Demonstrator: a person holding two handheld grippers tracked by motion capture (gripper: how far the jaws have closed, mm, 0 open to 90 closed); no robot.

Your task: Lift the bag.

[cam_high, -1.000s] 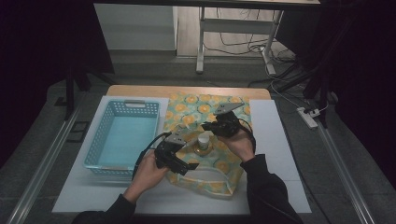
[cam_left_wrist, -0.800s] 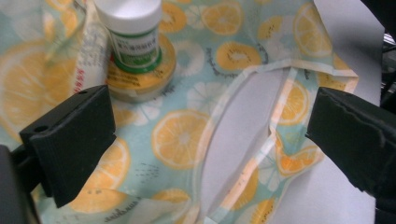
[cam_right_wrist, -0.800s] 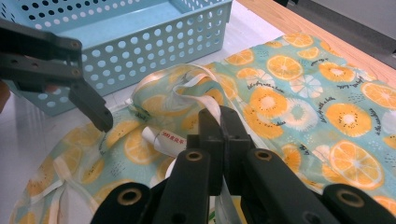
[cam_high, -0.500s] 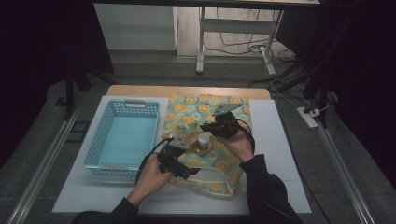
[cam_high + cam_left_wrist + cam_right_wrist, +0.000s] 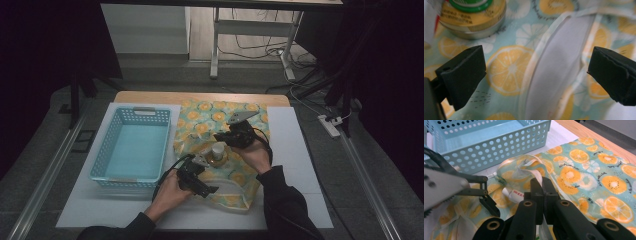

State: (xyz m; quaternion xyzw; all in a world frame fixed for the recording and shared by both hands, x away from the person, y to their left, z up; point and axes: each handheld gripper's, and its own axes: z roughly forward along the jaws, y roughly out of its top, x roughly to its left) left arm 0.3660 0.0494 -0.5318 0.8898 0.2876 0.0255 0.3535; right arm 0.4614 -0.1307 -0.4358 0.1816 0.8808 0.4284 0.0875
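Since the earlier frame the left gripper (image 5: pixel 204 188) has sunk onto the bag (image 5: pixel 235 175), jaws wide, straddling its white handle (image 5: pixel 554 72) beside the bottle (image 5: pixel 218 152). The right gripper (image 5: pixel 543 187), shut, pinches the other handle (image 5: pixel 534 173). Likely bagging; next, close on that strap. The basket (image 5: pixel 131 150) sits left.

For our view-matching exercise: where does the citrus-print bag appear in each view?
High view: the citrus-print bag lies mid-table, right of the blue basket.
Left gripper view: it spreads behind the open jaws.
Right gripper view: it covers the middle and right.
Shared landmark: the left gripper, over the bag's near part.
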